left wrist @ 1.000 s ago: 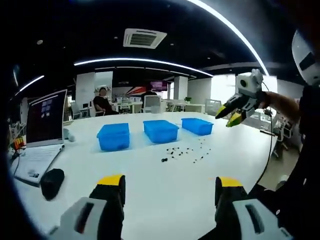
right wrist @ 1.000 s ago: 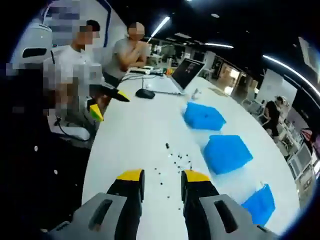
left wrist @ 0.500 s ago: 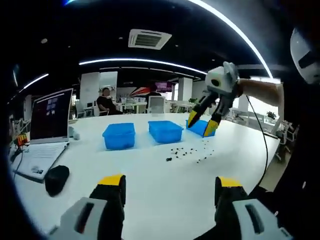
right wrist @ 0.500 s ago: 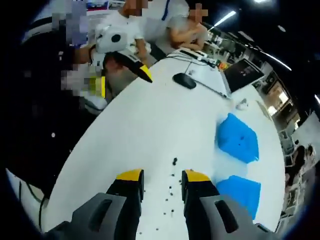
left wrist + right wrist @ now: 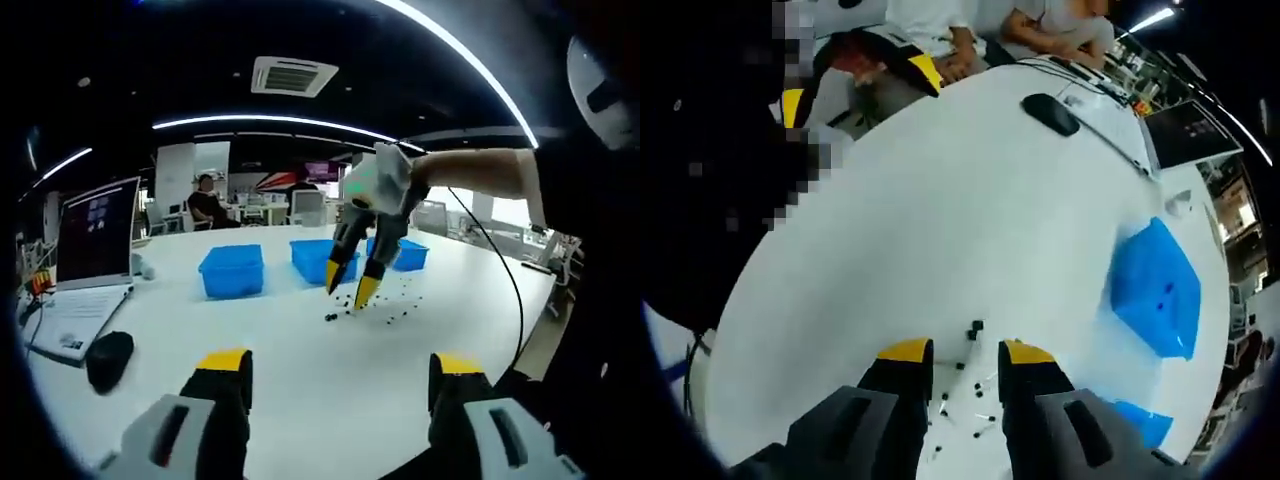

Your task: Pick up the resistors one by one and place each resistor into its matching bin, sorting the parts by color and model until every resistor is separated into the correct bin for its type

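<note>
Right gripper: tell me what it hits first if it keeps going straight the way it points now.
Most likely the scattered resistors on the white table; the right gripper points down with open jaws just above them. Exact height is unclear.

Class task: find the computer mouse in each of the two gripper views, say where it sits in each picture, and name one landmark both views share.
Left gripper view: the black mouse lies at lower left on the white table, in front of the laptop.
Right gripper view: the mouse lies near the top, right of centre.
Shared landmark: the scattered resistors, below the right tool.
</note>
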`<state>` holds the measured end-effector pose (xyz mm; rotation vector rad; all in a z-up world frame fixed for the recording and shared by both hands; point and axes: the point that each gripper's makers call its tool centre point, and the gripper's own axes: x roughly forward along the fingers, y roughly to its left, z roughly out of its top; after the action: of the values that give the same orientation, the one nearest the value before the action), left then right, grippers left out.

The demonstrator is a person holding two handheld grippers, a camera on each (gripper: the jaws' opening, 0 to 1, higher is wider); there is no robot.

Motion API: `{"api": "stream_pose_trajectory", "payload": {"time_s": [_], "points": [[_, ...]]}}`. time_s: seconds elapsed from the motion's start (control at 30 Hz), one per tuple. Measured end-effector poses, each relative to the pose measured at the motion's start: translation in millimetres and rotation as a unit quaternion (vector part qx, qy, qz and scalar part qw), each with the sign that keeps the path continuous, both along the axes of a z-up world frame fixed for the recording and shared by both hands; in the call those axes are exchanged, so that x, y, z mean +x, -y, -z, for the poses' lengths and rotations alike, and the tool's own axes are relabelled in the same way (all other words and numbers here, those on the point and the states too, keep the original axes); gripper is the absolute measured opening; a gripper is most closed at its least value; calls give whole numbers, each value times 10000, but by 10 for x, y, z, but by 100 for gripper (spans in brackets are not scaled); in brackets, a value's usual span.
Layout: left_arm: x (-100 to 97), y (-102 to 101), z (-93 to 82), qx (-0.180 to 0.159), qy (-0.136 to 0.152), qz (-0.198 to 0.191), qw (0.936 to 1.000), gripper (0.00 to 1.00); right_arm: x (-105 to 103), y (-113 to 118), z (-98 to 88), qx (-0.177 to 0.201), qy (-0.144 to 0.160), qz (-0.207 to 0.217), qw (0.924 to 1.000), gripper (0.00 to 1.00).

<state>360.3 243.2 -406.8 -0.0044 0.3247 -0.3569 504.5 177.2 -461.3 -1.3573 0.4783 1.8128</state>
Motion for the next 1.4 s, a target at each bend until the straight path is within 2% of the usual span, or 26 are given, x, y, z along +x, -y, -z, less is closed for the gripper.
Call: {"api": "stream_pose_trajectory", "payload": {"time_s": [0.27,0.7,0.8,0.83,0.97,1.27,1.4], "points": [[-4,-12,-36,30,17,-33,10000,72,49,13,168,-380,19,-194,9991,25],[-3,23,-36,-47,-10,-5,10000,72,40,-81,196,-585,-118,-188,9980,18],[-4,37,-33,-22,6,50,10000,72,90,-23,253,-818,-67,-121,9966,15],[-1,39,-24,-23,-1,53,10000,72,88,-37,235,-810,-157,51,9966,15],[-14,60,-19,-39,-5,79,10000,72,56,-65,241,-817,-234,60,9964,12],[-17,80,-30,-51,26,95,9999,72,35,-67,239,-939,-144,92,9954,8],[-28,91,-42,-51,40,102,9999,72,-13,-65,193,-800,-147,103,9966,7]]}}
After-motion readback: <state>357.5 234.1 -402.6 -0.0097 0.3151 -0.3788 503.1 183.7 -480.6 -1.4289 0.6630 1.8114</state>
